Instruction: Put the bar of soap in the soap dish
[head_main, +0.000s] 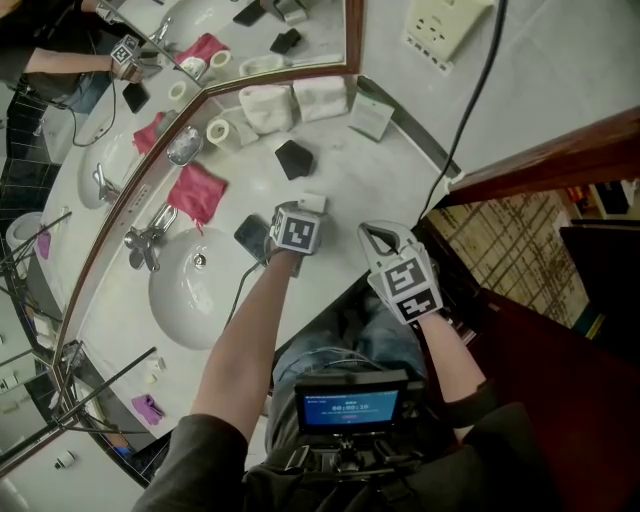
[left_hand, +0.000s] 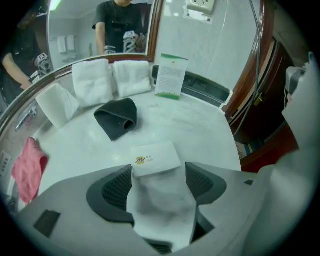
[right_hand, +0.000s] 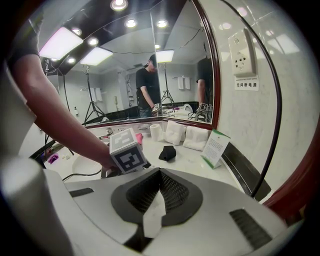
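Screen unit (head_main: 348, 408): on the person's chest, at 6 o'clock in the head view; display lit.
Left gripper (left_hand: 159, 169): points steeply down at the countertop; jaws spread wide, pads pressing on nothing.
Bar of soap (left_hand: 156, 159): white wrapped bar with a small logo; lies flat on the marble countertop (left_hand: 200, 130), at the tips of the left jaws and between them; not in the dish.
Soap dish (left_hand: 117, 119): dark and curved; at 11 o'clock from the bar, apart from it.
Right gripper (right_hand: 159, 173): jaws pressed together, nothing between them; at 3 o'clock from the left gripper in the head view.
Folded towels (left_hand: 92, 82): two, white, side by side; at 12 o'clock from the dish, against the mirror.
Card (left_hand: 171, 76): green and white, upright; at 12 o'clock from the bar.
Pink cloth (left_hand: 27, 167): at 9 o'clock from the bar.
Sink (head_main: 190, 290): at 8 o'clock from the left gripper in the head view.
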